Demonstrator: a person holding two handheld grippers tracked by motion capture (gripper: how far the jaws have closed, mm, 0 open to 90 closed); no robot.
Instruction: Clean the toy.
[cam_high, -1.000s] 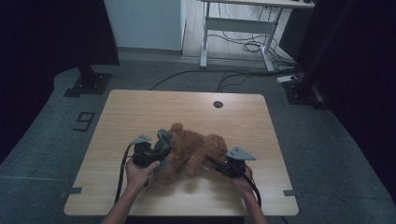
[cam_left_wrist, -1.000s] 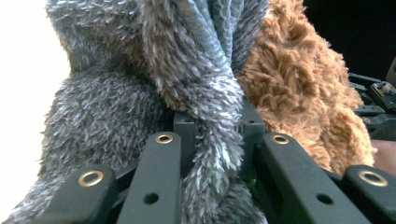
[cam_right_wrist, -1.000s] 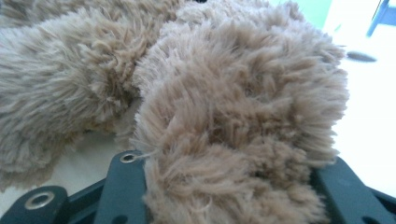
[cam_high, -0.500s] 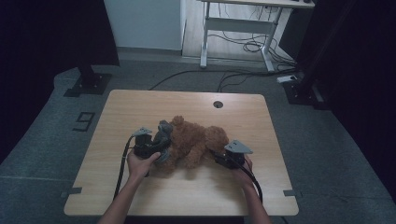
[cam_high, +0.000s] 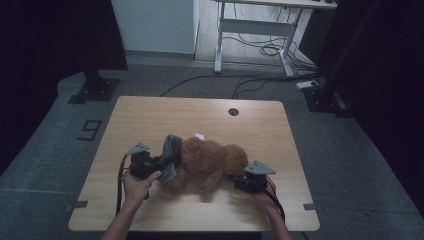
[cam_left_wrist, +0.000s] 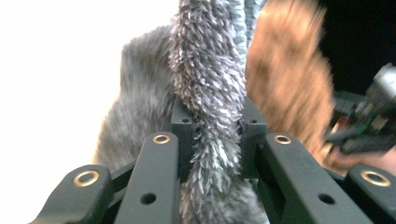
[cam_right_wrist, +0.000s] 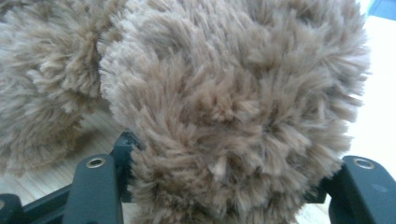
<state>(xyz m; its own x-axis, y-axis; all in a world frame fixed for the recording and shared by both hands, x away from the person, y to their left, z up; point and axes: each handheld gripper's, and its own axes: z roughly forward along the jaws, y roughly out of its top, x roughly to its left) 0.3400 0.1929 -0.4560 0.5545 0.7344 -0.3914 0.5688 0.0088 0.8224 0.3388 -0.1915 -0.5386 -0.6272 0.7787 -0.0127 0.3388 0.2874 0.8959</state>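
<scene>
The fluffy brown teddy bear (cam_high: 210, 162) lay longways between both tongs: left tongs (cam_high: 161, 164) clamped its fuzzy grey cloth (cam_high: 172, 155), right tongs (cam_high: 239, 181) had just been loosening around its leg.

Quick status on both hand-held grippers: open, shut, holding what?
Left hand-held gripper: shut on the grey fuzzy cloth.
Right hand-held gripper: jaws have just been opening, brown plush toy between them; grip cannot be told.

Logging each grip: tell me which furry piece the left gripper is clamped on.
The grey furry piece at the toy's left end; the left gripper pinches it, while the brown plush body lies toward the right gripper.
</scene>
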